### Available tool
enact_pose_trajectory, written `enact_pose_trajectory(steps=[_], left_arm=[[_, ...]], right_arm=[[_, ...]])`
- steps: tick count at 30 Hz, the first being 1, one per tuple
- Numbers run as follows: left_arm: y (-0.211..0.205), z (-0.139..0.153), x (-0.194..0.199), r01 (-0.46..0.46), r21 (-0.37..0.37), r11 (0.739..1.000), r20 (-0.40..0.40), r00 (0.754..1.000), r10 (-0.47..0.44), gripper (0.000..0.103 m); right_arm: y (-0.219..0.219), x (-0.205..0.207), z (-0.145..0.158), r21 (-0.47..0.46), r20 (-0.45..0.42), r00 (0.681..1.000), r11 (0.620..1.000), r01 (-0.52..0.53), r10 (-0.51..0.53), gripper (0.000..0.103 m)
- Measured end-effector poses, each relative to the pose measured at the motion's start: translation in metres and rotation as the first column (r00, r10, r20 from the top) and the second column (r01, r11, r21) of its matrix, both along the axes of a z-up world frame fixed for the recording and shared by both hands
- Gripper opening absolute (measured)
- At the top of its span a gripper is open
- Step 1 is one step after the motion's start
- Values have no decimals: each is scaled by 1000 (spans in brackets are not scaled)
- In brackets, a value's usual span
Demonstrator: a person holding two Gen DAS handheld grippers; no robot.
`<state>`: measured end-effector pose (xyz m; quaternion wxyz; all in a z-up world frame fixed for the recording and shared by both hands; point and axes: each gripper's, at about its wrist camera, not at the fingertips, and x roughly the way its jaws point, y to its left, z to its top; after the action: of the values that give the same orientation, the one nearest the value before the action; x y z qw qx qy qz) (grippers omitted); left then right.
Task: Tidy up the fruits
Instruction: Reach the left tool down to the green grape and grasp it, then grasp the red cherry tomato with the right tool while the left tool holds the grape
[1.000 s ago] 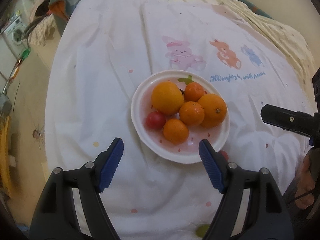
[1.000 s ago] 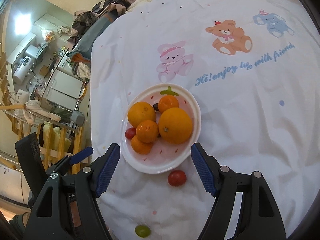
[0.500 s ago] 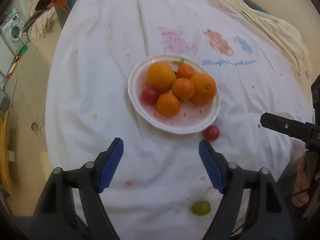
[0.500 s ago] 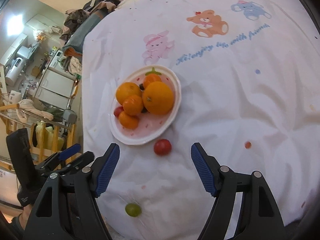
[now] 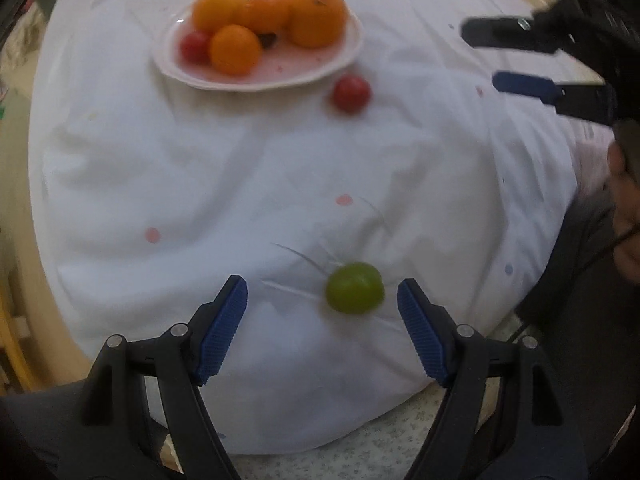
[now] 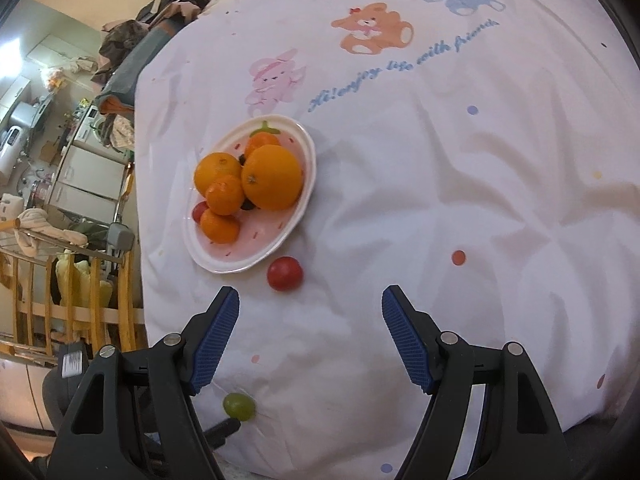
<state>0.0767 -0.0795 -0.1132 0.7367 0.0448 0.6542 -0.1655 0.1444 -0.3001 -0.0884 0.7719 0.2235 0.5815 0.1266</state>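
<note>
We note the sheet's (image 5: 240, 168) near edge just below both grippers. Left gripper (image 5: 322, 300) gaping, empty; green grape (image 5: 354, 288) between its fingers, nearer the right one. Right gripper (image 6: 310, 312) gaping, empty; red tomato (image 6: 285, 273) just ahead, beside the plate (image 6: 256, 264).

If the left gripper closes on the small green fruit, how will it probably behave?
The green fruit looks round and smooth, so it may roll or slip sideways, especially on the soft wrinkled sheet. It sits nearer the right finger of the open left gripper, so it may be nudged first. Probably light; squeeze gently.
</note>
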Motion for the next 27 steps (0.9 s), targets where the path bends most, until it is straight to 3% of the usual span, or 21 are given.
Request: enact_pose_trajectory(steps=[3,7,11,15,21,27], left_arm=[[-9,-4,-4,23,-8,1000,-6,1000,-23,71],[-18,-13,-3,55,9,998,-8,998,-55,52],[-22,-16,-4,63,21,998,8,998,-63,45],[-26,-18,-4,82,37,996,11,997,-82,27],[-24,-8,-2,61,8,998,20,998,-61,27],[-2,26,9,-35,-21,999,151,988,38,27]], right_arm=[[-2,0,-5,-3,-21,1000,1000,7,-7,77],[0,1,-4,2,-19,1000,1000,3,-3,77],[2,2,-4,4,-18,1000,1000,-2,2,77],[2,3,-4,9,-21,1000,1000,2,-2,77],[2,3,-4,9,-20,1000,1000,4,-4,77],[4,4,-6,1,-27,1000,1000,-4,4,77]])
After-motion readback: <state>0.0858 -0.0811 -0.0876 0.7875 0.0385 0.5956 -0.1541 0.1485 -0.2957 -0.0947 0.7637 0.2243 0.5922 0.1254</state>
